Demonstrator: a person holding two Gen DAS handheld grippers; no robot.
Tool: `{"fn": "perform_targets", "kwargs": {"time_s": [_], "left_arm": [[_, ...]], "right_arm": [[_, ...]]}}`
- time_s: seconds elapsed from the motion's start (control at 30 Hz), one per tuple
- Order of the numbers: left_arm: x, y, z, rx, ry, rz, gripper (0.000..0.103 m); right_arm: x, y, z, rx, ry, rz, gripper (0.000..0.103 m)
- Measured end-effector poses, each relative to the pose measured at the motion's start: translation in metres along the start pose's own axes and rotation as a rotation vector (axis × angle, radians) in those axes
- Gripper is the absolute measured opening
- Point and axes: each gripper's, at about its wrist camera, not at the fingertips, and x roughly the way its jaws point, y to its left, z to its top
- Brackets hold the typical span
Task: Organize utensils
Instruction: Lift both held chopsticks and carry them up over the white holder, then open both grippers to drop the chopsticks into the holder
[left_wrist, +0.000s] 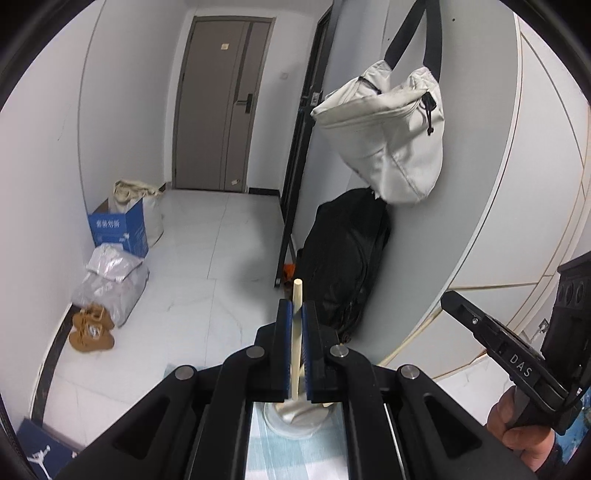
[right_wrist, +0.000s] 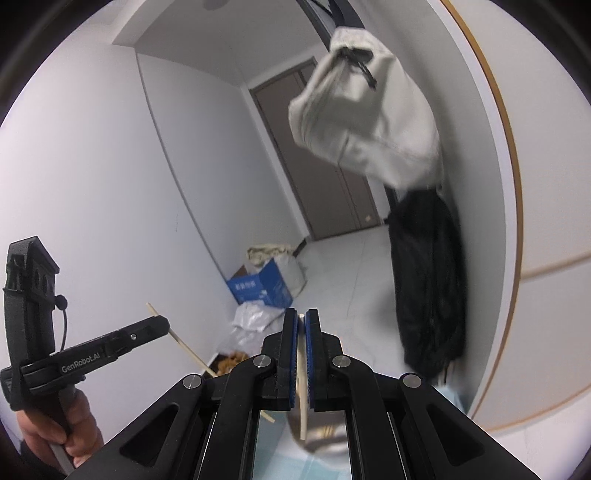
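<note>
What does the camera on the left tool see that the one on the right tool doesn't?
Only the left wrist view shows the brown shoes clearly, the dark blue box with a white jumping figure at the bottom left, and the door's handle.

Only the right wrist view shows the left tool from the side, its chopstick sticking out both ways.

Both show a tool shut on a wooden chopstick, the hanging white bag, the black bag below it, the blue carton and the grey door.
</note>
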Motion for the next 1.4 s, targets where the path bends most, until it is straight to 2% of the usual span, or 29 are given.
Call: {"fn": "perform_targets", "kwargs": {"time_s": [0.13, 0.3, 0.77, 1.03, 1.17, 1.33, 1.4], "left_arm": [[0.016, -0.003, 0.007, 0.019, 0.004, 0.005, 0.001], [0.039, -0.002, 0.007, 0.047, 0.03, 0.007, 0.001], [0.091, 0.008, -0.022, 0.101, 0.101, 0.006, 0.001], [0.107, 0.011, -0.035, 0.114, 0.166, -0.031, 0.001], [0.114, 0.013, -0.043, 0.114, 0.21, -0.043, 0.001], [0.122, 0.015, -0.048, 0.102, 0.29, -0.1, 0.001], [0.12, 0.022, -0.047, 0.063, 0.297, -0.103, 0.001]], "right_arm": [[0.016, -0.003, 0.018, -0.003, -0.012, -0.013, 0.003], [0.045, -0.013, 0.024, 0.012, 0.001, -0.021, 0.003], [0.114, -0.034, 0.002, 0.01, 0.087, -0.022, 0.003], [0.137, -0.021, -0.017, -0.089, 0.177, -0.007, 0.003], [0.148, -0.026, -0.031, -0.076, 0.232, 0.0, 0.003], [0.162, -0.035, -0.044, -0.035, 0.304, 0.014, 0.003], [0.166, -0.039, -0.049, -0.017, 0.338, 0.026, 0.006]]}}
